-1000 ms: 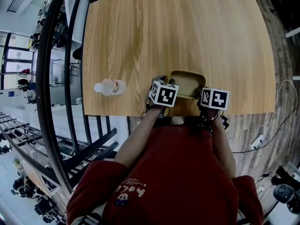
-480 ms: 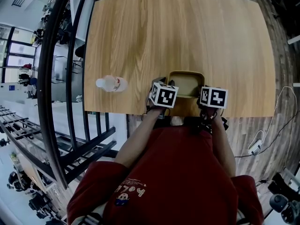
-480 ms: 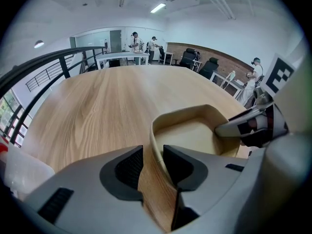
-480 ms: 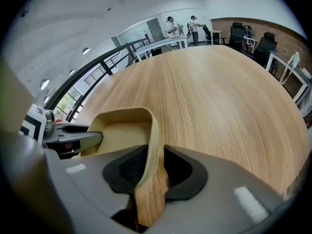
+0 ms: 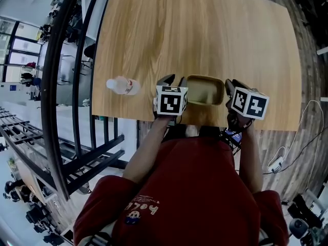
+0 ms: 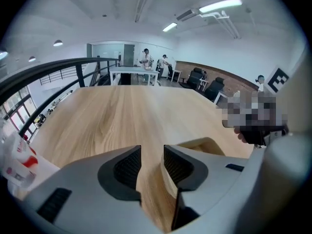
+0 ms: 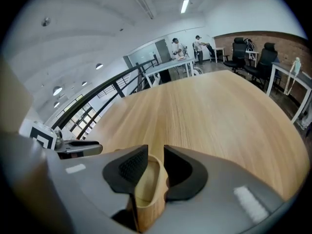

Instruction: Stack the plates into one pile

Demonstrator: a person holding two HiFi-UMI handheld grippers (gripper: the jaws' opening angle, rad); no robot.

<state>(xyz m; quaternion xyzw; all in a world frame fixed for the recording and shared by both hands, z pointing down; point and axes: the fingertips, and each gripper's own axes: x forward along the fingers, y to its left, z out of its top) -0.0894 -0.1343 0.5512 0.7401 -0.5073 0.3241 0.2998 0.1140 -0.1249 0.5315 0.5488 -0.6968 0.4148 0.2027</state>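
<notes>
Lighting: bright and even, from ceiling strip lights (image 6: pixel 219 5) and windows (image 5: pixel 20 50) at left. Desk (image 5: pixel 205 29) evenly lit, shadows faint. Strong fisheye bending, corners vignetted black. Right hand-held gripper (image 7: pixel 155 167) and plate (image 7: pixel 146 191), close to the lens: soft.

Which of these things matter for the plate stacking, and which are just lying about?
For the job:
- wooden plate
- left gripper and right gripper, each with the plate's rim between its jaws
- table, the work surface

Just lying about:
- plastic bottle, on its side at the table's edge
- office chairs in the background
</notes>
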